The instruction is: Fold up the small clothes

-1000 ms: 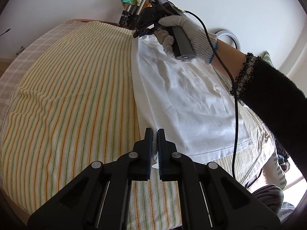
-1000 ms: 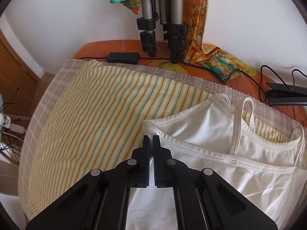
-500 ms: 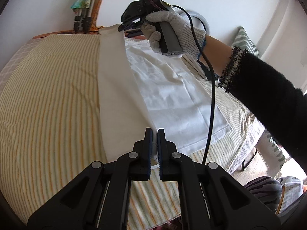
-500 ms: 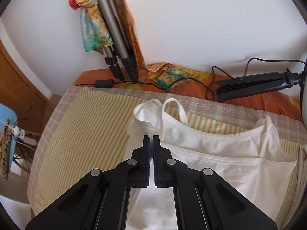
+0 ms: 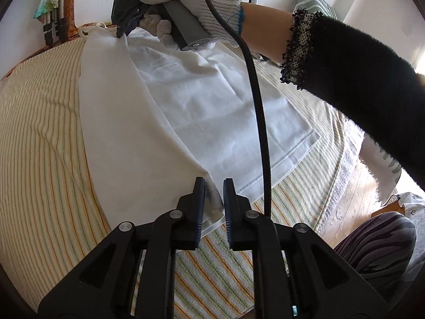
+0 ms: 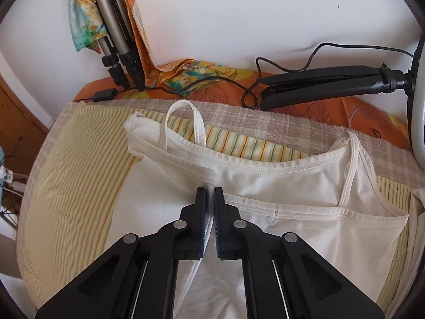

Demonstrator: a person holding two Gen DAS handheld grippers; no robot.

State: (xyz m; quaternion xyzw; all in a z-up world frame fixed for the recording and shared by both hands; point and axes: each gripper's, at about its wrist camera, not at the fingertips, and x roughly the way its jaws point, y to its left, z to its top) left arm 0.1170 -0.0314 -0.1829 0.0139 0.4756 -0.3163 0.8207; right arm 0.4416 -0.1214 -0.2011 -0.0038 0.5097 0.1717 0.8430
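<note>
On the striped towel (image 5: 39, 138) lies the white camisole (image 5: 212, 111), its left side folded over toward the middle. Left gripper (image 5: 213, 199) sits low at the near hem corner, fingers slightly spread, with the folded corner between them; can't tell if the pads actually touch the cloth. Far along the fold, the gloved right hand (image 5: 186, 2) holds the right gripper (image 5: 120, 30) tilted down at the camisole's top edge. Its black cable (image 5: 259, 122) drapes across the garment toward the near side, in front of the left gripper's right finger. A black-sleeved forearm (image 5: 358, 79) reaches in from the right.

Right wrist view: right gripper (image 6: 209, 202) is pressed together on the folded top hem, pinching it. Left strap (image 6: 186, 117) loops out over the towel's far edge; right strap (image 6: 350, 164) runs down across the top. Only this view shows the far clutter: tripod legs (image 6: 117, 40) with a colourful scarf (image 6: 82, 26) far left, a black folded stand (image 6: 324, 85) far right on the orange sheet (image 6: 358, 109). Only the left view shows the hem and the wooden floor (image 5: 350, 199).
</note>
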